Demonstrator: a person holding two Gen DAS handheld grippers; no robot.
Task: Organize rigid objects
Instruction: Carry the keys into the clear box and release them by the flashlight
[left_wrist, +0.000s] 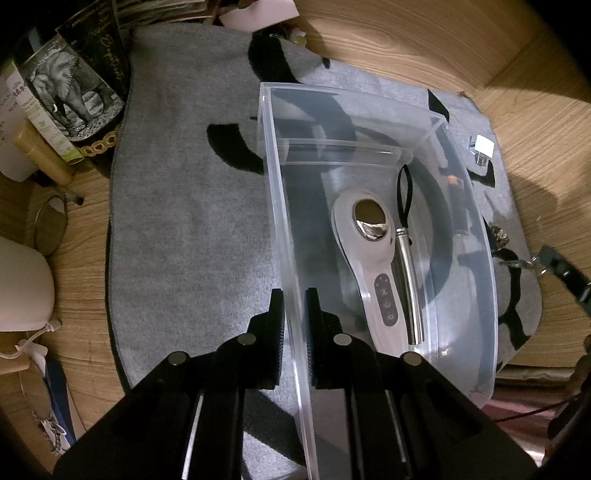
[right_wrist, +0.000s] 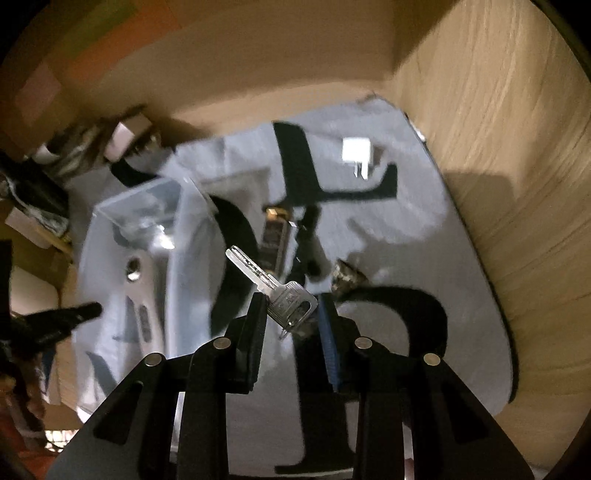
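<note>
Clear plastic bin (left_wrist: 280, 206) stands on one grey mat (left_wrist: 184, 206) with black lettering too fragmentary to read. Left gripper (left_wrist: 295, 314) is clamped on the bin's near wall. Bin contents, two items: one white handheld device (left_wrist: 364, 258) and one slim metal cylinder (left_wrist: 408, 284) with a black loop. Right gripper (right_wrist: 291, 314) grips one silver key (right_wrist: 275, 290) by its head, above the mat. One white plug adapter (right_wrist: 356, 151) lies on the mat outside the bin. Key stamping is illegible.
</note>
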